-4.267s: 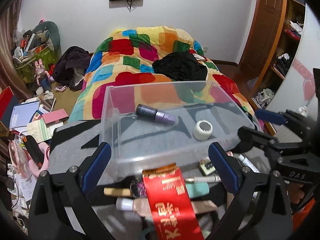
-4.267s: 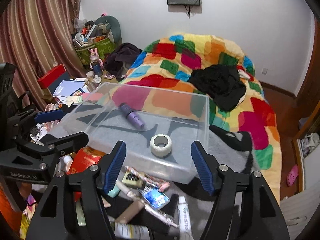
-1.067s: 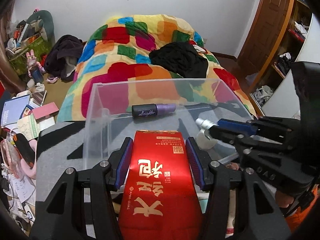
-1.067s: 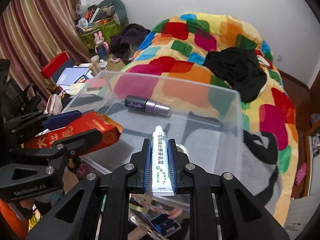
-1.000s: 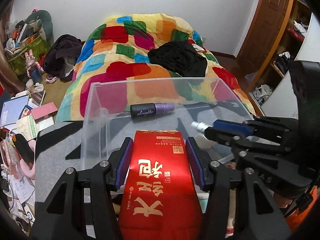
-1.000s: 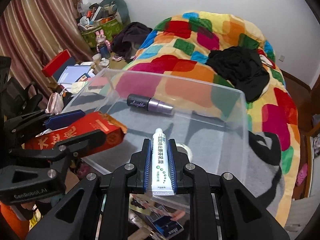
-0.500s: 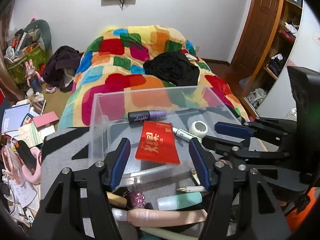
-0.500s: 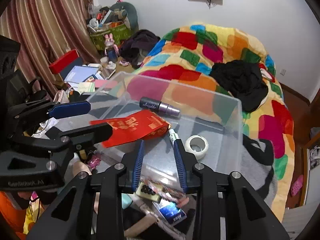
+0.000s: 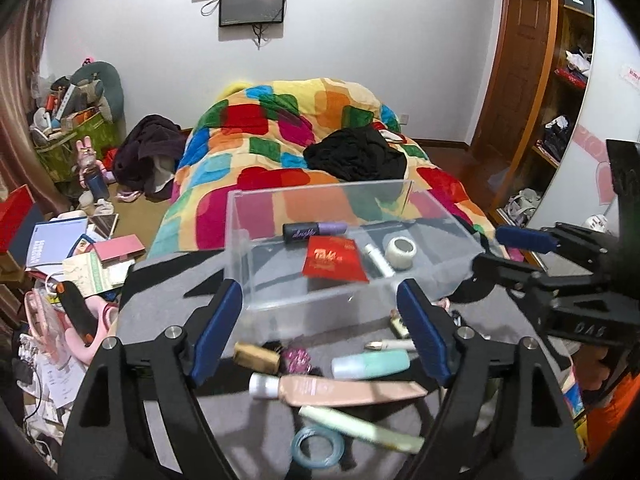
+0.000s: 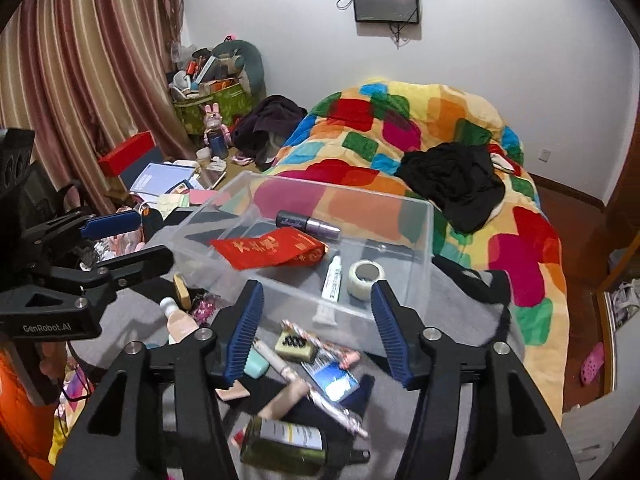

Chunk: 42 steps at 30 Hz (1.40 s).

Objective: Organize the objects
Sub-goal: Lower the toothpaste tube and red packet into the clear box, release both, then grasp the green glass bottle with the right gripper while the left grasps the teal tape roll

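Left wrist: red packet [image 9: 333, 258] released into box [image 9: 440, 264].

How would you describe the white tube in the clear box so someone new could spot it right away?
Find the clear plastic box on the grey surface in front of the patchwork-quilted bed. Inside it, the white tube lies between the red packet and the roll of tape. It is the only slim white thing there, with green print along it.
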Available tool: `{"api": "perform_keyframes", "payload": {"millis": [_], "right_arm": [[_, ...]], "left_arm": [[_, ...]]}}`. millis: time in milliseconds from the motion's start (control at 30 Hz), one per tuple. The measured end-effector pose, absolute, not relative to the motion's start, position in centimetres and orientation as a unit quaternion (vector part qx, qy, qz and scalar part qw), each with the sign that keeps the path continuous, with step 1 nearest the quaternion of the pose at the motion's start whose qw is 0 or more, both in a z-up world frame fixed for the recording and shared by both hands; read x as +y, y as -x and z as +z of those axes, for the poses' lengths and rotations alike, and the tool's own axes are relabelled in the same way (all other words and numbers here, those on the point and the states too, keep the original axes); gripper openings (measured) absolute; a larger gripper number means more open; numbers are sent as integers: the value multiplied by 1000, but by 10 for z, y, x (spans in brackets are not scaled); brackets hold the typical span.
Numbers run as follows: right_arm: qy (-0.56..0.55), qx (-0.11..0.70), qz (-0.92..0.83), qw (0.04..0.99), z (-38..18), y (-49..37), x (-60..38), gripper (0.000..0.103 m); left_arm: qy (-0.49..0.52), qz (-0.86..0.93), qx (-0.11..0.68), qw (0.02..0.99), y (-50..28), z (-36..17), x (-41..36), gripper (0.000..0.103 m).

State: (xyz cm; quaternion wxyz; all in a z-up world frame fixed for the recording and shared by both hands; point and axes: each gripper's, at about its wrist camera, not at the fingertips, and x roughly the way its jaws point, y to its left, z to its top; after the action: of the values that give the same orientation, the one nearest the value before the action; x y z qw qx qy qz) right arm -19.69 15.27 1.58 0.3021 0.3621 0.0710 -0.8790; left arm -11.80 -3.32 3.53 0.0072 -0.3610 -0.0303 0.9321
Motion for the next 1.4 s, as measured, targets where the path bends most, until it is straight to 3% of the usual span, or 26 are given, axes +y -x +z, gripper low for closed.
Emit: {"api": "perform_keyframes", "payload": {"millis": [400, 767, 867, 967, 1100, 1400], "right_arm": [[-416, 24, -860, 295, -28, 168, 180, 68], [-426, 37, -859, 282, -52, 138, 172, 68], [-432, 35, -859, 274, -58, 135, 171, 66], [-430, 25, -863, 264, -58, 134, 173, 54], [-419, 18, -869, 264, -53, 129, 175, 52], [-397, 7, -878, 266, -37, 125, 181, 51]], "left_arm": [[414, 908, -72, -9, 69, -28, -52, 82], [407, 911, -62, -24, 42, -45, -42, 81], [410, 911, -41, -22, 39, -50, -34, 69], [417, 908, -25, -15, 40, -57, -28, 53], [422, 906, -25, -13, 40, -64, -27, 38], [415, 909, -44, -15, 38, -55, -37, 38]]}}
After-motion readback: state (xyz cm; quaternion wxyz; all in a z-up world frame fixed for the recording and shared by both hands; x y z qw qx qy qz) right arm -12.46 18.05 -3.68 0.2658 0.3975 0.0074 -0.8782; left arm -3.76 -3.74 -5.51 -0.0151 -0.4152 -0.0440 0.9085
